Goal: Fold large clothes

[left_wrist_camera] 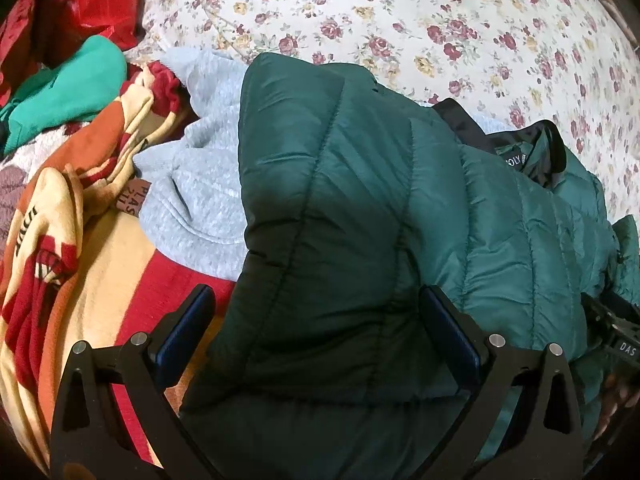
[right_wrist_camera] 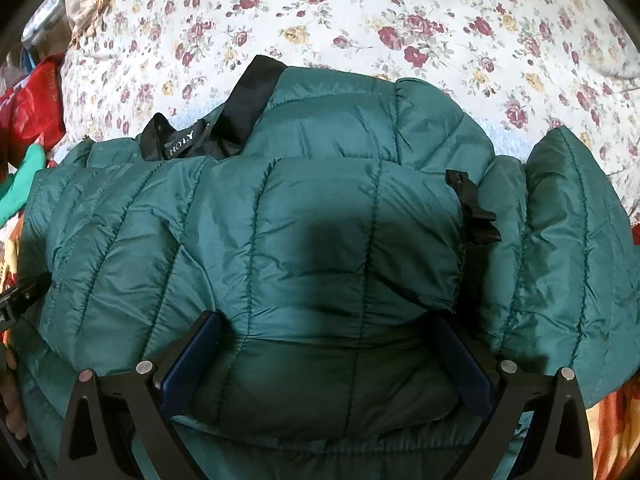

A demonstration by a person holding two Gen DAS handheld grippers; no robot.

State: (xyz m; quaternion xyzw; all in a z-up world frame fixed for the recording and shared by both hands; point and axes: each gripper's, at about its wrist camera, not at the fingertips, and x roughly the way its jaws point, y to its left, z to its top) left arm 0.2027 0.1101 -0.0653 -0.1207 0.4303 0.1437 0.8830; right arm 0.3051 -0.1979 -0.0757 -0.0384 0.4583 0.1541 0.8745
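On floral sheet (right_wrist_camera: 360, 12), puffy quilted green jacket (right_wrist_camera: 320, 208) lies bunched.

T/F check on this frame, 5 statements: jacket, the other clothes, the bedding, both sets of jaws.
1. The puffer jacket is dark green. True.
2. The jacket lies on a plain white sheet. False: the bedspread has a rose print.
3. A grey sweatshirt lies beside the jacket, on the left in the left wrist view. True.
4. The left gripper has its jaws shut flat. False: they stand wide open, with a fold of jacket between them.
5. The right gripper hangs over bare bedding. False: its jaws stand wide apart around a bulge of the jacket; whether the pads press on it cannot be told.
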